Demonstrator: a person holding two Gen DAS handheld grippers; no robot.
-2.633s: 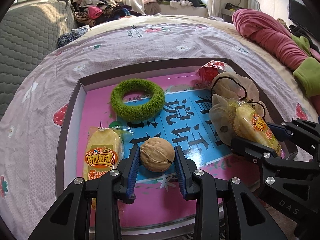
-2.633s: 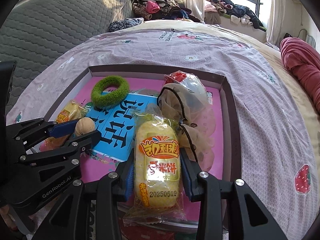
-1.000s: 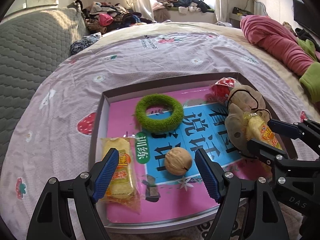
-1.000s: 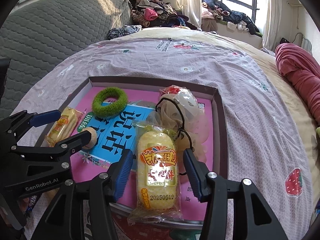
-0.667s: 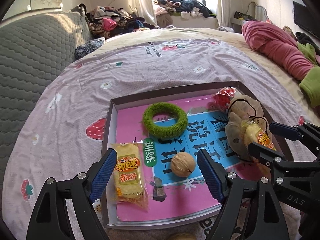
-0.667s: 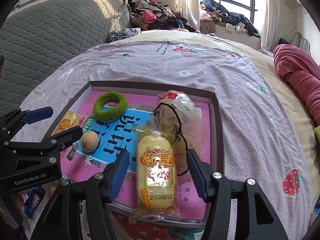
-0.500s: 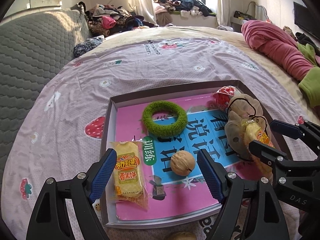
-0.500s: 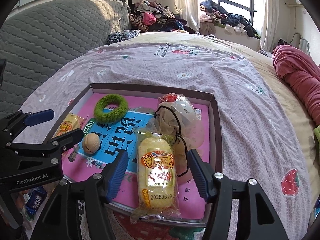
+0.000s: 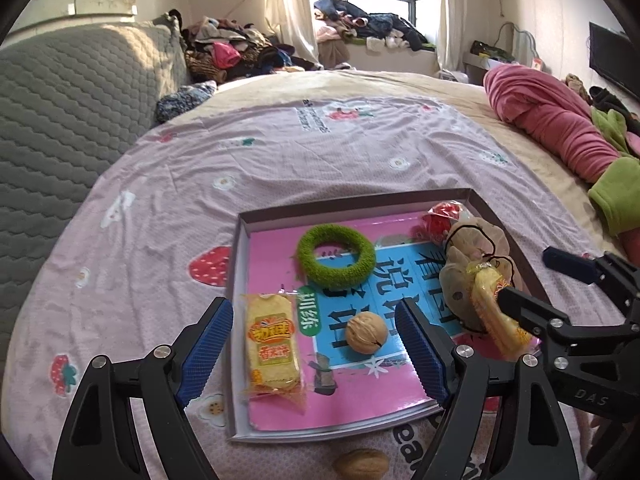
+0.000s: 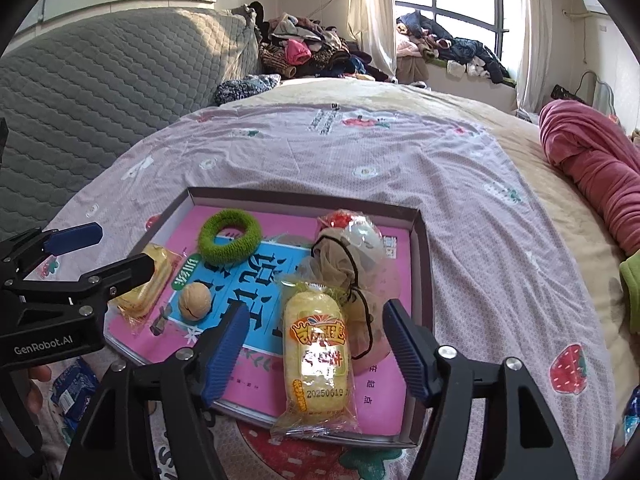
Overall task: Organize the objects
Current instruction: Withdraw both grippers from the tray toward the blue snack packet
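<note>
On the bed's pink strawberry-print sheet (image 9: 280,168) sits a shallow box (image 9: 236,280) lined with a pink and blue printed sheet, and the things in it run from left to right: a yellow snack packet (image 9: 271,344) lies along the left wall, a green fuzzy ring (image 9: 336,257) sits behind and just right of it, a walnut (image 9: 366,333) rests on the blue print nearer the front, a beige mesh pouch (image 10: 340,264) with a black cord lies near the right wall with a red-and-clear wrapped item (image 10: 348,222) behind it, and a second yellow snack packet (image 10: 316,356) lies over the box's front edge. Above the box's left half the left tool (image 9: 314,348) stands wide with nothing between its pads, the walnut and first packet lying free below it. Over the right half the right tool (image 10: 314,350) has just been opening; its pads stand clear of the second packet between them. Another walnut (image 9: 362,465) lies on the sheet in front of the box
</note>
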